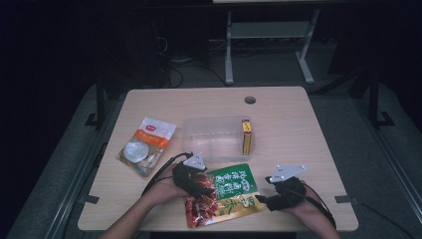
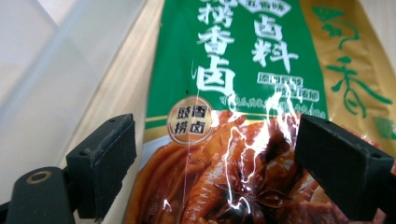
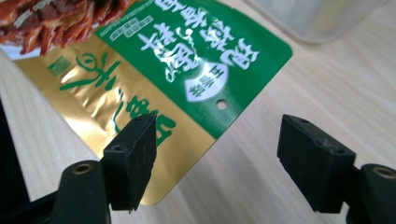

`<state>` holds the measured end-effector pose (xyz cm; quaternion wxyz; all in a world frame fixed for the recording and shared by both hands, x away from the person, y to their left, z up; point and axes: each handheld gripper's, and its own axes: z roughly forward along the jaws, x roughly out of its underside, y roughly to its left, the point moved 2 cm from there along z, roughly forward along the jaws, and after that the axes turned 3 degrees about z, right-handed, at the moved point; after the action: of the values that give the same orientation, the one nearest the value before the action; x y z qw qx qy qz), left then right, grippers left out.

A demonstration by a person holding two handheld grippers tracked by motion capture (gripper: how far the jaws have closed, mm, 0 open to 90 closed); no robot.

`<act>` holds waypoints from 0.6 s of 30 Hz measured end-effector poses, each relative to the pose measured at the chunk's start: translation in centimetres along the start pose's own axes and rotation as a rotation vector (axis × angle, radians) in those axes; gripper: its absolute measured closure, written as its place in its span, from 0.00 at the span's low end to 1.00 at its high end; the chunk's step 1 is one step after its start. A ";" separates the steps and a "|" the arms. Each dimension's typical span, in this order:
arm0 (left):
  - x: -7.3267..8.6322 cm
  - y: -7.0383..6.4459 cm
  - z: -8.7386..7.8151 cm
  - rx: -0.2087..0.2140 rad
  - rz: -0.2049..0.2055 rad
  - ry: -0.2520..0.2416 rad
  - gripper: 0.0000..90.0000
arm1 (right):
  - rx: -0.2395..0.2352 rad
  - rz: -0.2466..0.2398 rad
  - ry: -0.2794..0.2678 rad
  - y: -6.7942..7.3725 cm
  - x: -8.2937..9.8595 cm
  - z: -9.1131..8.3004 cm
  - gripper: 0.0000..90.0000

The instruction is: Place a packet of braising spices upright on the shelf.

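Where both grippers hover, spice pouch (image 1: 225, 194) flat, hang-hole end toward container (image 1: 217, 135).

green-and-gold seasoning pouch (image 1: 226, 195) lies flat at the table's near edge.

A lab-like recording room was suggested: a bare wooden table (image 1: 298, 129) was set on grey carpet (image 1: 398, 144), with metal stand legs (image 1: 229, 55) and cables (image 1: 174, 64) behind in darkness.

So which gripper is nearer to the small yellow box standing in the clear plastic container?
Left. The left gripper lies below and left of the small yellow box, over the green and gold sachet; the right gripper sits farther down, off the sachet's right corner.
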<state>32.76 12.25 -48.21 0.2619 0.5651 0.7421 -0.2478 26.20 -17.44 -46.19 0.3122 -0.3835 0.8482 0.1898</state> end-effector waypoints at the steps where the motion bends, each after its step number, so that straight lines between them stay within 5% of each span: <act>1: 0.0 0.0 0.1 0.005 -0.002 -0.003 0.13 | 0.001 0.000 -0.007 -0.1 0.0 0.0 0.31; 10: 0.1 -0.4 0.2 -0.007 0.015 -0.008 0.15 | 0.011 0.003 -0.011 -0.3 0.0 0.0 0.31; 18: -0.1 -1.0 0.0 0.005 0.044 -0.008 0.40 | 0.016 -0.009 -0.007 -0.2 -0.2 0.1 0.31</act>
<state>31.81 11.91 -48.04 0.2687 0.5810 0.7277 -0.2462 26.51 -17.46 -46.18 0.3189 -0.3840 0.8469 0.1829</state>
